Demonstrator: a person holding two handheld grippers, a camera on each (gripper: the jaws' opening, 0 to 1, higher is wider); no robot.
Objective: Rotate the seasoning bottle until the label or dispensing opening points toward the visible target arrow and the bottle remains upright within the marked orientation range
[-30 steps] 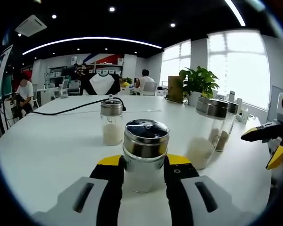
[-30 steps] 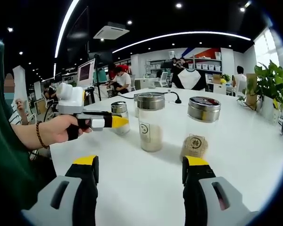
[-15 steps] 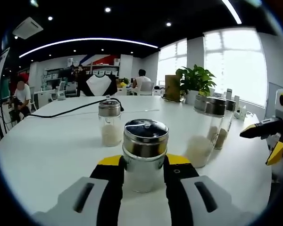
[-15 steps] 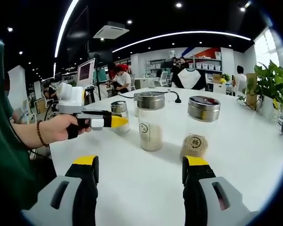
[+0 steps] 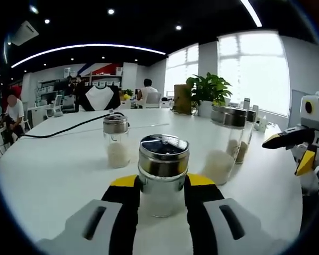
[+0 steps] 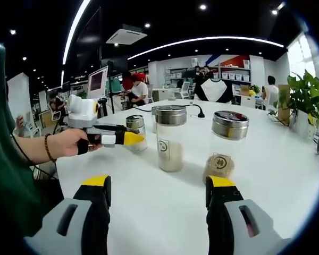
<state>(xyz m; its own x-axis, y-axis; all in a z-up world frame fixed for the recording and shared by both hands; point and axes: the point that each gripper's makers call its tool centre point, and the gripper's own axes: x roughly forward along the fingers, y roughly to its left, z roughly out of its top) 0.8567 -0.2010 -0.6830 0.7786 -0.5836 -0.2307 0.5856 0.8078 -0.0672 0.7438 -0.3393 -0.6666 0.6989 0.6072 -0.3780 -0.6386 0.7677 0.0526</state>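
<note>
The seasoning bottle (image 5: 164, 159), clear glass with a shiny metal lid and pale grains inside, stands upright on the white table (image 5: 53, 175). My left gripper (image 5: 162, 181) is shut on it, one black-and-yellow jaw on each side. In the right gripper view the same bottle (image 6: 134, 125) is small at the left, behind the yellow tip of my left gripper (image 6: 132, 138), which a hand (image 6: 69, 144) holds. My right gripper (image 6: 158, 186) stands open over bare table, nothing between its jaws. It also enters the left gripper view, where the right gripper (image 5: 283, 156) hangs open.
Other jars stand nearby: a small one (image 5: 116, 141), a larger one (image 5: 223, 143) with another behind it, a tall jar (image 6: 170, 138) and a squat one (image 6: 228, 143). A black cable (image 5: 69, 126) crosses the far table. A potted plant (image 5: 208, 93) and seated people are beyond.
The left gripper view's background has slid left, so that gripper has swung with the bottle still in its jaws. The right gripper has stayed put.
</note>
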